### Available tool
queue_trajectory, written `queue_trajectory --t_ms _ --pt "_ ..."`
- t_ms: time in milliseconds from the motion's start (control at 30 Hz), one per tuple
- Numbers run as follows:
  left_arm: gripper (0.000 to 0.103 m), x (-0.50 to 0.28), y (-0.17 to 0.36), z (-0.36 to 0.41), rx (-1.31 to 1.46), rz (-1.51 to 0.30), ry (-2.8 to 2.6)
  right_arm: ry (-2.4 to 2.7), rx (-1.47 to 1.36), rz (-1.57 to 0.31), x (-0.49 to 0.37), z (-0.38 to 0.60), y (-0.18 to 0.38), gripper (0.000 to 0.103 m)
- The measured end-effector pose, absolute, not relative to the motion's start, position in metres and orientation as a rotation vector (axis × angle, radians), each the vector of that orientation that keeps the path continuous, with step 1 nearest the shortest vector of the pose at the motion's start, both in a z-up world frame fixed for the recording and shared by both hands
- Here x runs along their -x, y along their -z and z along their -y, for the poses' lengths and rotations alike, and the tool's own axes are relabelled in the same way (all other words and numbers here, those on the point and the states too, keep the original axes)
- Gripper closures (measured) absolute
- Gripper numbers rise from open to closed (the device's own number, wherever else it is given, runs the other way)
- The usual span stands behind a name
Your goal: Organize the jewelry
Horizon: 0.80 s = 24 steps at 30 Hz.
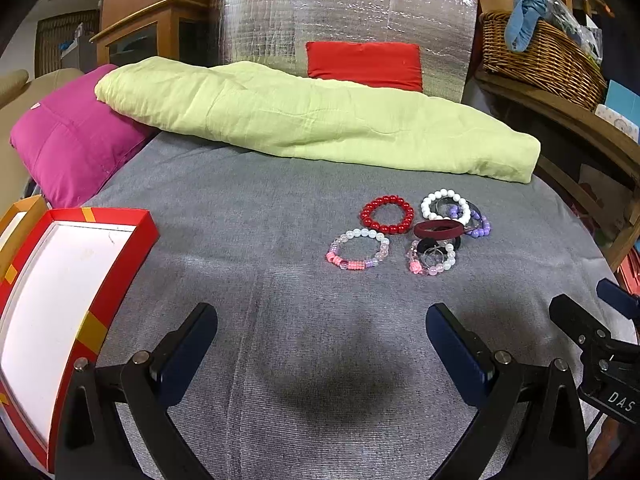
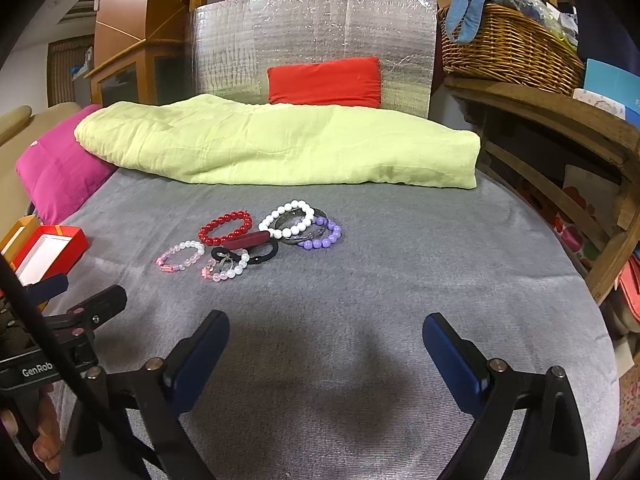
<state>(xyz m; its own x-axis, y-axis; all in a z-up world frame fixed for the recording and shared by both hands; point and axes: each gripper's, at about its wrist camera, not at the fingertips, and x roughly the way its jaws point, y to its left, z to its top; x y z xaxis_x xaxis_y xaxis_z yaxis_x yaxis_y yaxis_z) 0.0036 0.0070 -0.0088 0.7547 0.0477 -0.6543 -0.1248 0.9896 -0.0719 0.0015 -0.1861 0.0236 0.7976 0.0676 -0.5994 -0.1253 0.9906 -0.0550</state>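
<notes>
**Both tools wait open over the bed, jewelry still in its pile**

The bracelets lie clustered on the grey bed cover (image 1: 280, 200), past its middle toward the far edge and somewhat to the right-hand side, just short of the folded green blanket (image 1: 320, 124). The red bead bracelet (image 1: 387, 214) and the pink-and-clear bracelet (image 1: 357, 249) each lie apart and flat, so either could be lifted cleanly. The rest are tangled: the white bead bracelet (image 1: 444, 206) overlaps the purple bead bracelet (image 1: 478, 226), a maroon band (image 1: 438, 229) lies across the middle of the heap, and a second pink-and-clear bracelet (image 1: 432, 260) rests on a black hair tie (image 2: 260, 254).

The red box (image 1: 120, 264), open with its white lining showing, sits at the left edge of the bed, well apart from the pile. It looks like the place where the pieces are meant to go, and nothing is in it yet as far as can be seen.

The left tool (image 1: 322, 334) has its jaws spread wide and holds nothing; bare cover shows between its blue pads. The right tool (image 2: 326, 338) is likewise spread wide and empty. Both point down at the near part of the bed, short of the pile. The sorting seems not to have started; a loose, separate bracelet would be the easier first pick, since the overlapped ones may drag neighbours along.
</notes>
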Motion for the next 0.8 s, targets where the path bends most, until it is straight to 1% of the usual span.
queue_trajectory --t_ms 133,233,300,367,400,500,667,800 --pt "0.000 -0.004 0.009 -0.017 0.158 -0.718 -0.115 -0.112 0.084 -0.663 -0.004 0.187 -0.020 0.013" --pt "0.000 -0.006 0.009 -0.024 0.187 -0.726 -0.135 -0.133 0.064 -0.689 -0.007 0.188 -0.016 0.021" --pt "0.000 -0.006 0.008 -0.028 0.204 -0.728 -0.145 -0.158 0.037 -0.721 -0.012 0.188 -0.014 0.032" --pt "0.000 -0.007 0.008 -0.030 0.215 -0.731 -0.146 -0.187 0.010 -0.751 -0.017 0.186 -0.013 0.041" --pt "0.000 -0.007 0.008 -0.031 0.219 -0.732 -0.145 -0.200 0.006 -0.763 -0.021 0.184 -0.013 0.042" --pt "0.000 -0.009 0.008 -0.032 0.234 -0.742 -0.134 -0.227 -0.034 -0.796 -0.040 0.179 -0.017 0.043" --pt "0.000 -0.010 0.007 -0.036 0.256 -0.743 -0.124 -0.290 -0.206 -0.880 -0.091 0.167 -0.024 0.046" --pt "0.000 -0.012 0.006 -0.040 0.282 -0.741 -0.119 -0.300 -0.366 -0.968 -0.123 0.164 -0.013 0.060"
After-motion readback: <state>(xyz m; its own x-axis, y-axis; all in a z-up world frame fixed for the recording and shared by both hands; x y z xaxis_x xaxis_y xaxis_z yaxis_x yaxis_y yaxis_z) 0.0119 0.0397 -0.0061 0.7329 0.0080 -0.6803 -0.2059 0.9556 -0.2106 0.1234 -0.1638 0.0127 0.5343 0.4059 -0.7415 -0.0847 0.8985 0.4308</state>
